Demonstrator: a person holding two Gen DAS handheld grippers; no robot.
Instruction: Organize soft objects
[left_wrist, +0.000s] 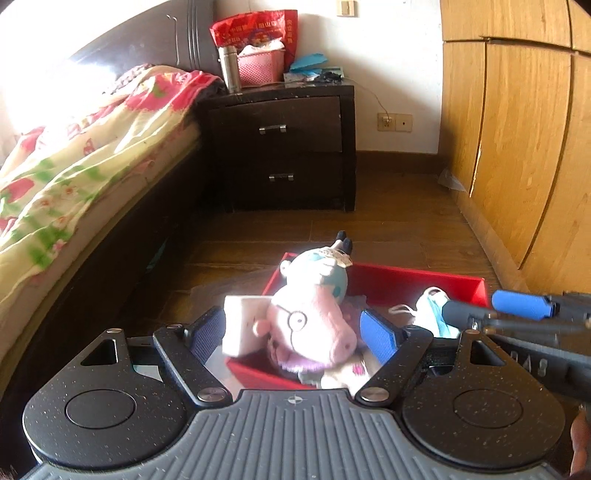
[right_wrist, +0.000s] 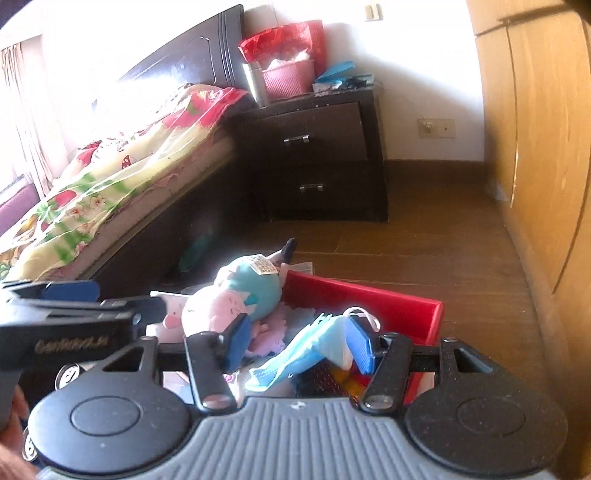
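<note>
Bedding fills the upper left. Lower centre, your left tool (left_wrist: 295, 330) gapes wide around the pig plush (left_wrist: 314, 325), unclamped, lying lengthwise in the red box (left_wrist: 388, 284). Right of it, your right tool (right_wrist: 301, 341) clamps a blue face mask (right_wrist: 295, 358).
</note>
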